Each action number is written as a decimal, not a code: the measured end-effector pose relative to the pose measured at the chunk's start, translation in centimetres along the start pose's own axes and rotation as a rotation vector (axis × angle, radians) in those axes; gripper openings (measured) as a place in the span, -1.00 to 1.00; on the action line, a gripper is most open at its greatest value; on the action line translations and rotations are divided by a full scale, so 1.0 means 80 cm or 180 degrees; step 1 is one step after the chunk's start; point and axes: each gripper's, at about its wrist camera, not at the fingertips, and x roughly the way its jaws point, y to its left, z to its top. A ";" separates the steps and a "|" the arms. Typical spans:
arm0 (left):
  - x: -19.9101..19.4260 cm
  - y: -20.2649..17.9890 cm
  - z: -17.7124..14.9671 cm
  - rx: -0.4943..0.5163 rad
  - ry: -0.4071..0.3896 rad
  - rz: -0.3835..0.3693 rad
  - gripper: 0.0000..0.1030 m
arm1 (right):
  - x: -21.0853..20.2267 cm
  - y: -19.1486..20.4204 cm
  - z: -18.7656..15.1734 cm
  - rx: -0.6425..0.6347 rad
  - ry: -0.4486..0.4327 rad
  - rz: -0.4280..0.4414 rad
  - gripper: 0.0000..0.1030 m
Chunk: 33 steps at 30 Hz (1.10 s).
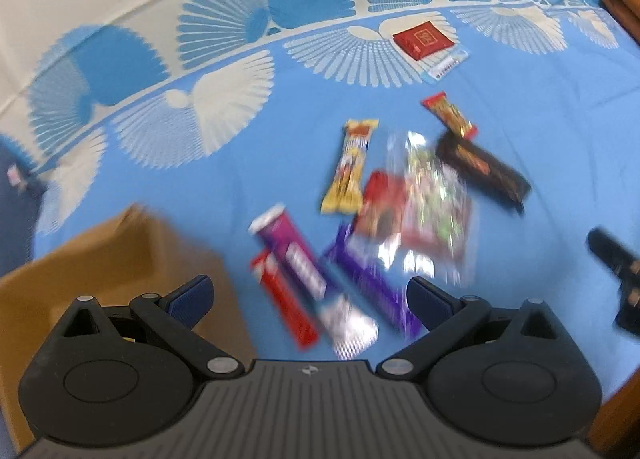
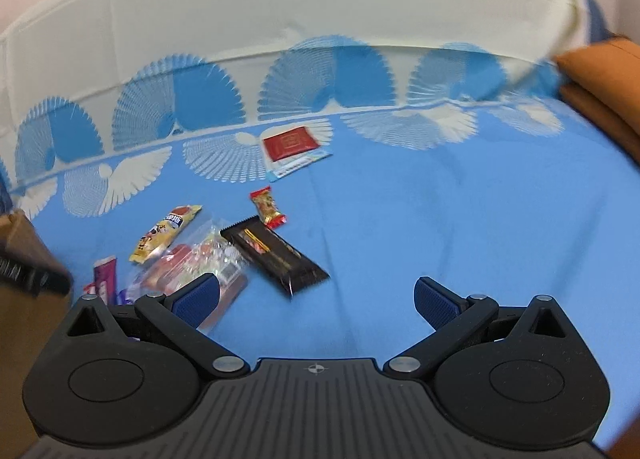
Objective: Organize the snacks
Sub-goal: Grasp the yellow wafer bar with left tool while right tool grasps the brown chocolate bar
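Both tongs sit spread and empty in your hands: the left tongs hover over the near end of the snack cluster, the right tongs over bare blue cloth to its right.

Count the snacks on the blue fan-patterned bedsheet. You have one yellow bar wrapper, one small red candy packet, one long black bar wrapper, one clear crinkly bag of sweets lying over one red pouch, two purple wrappers (a purple tube-shaped pack and a purple bar) and one red stick pack beside the tube. That makes eight in the cluster, though blur makes the overlapping ones hard to separate. Well apart, near the fan border, lies one flat dark-red square packet on top of one light-blue card.

One brown paper bag stands at the cluster's left, just beside your left tongs. One orange cushion marks the far right edge. Between the black wrapper and that cushion the sheet is open.
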 end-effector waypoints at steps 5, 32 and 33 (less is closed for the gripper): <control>0.073 -0.007 0.067 0.0006 0.0011 0.0003 0.99 | 0.091 0.019 0.021 -0.0375 0.0103 0.0089 1.00; 0.176 -0.002 0.120 -0.0285 0.0203 -0.0322 -0.53 | 0.194 0.008 0.006 -0.0536 0.0248 0.0503 -0.13; 0.171 -0.004 0.117 -0.0273 0.0219 -0.0348 -0.61 | 0.190 0.008 0.005 -0.0548 0.0264 0.0493 -0.14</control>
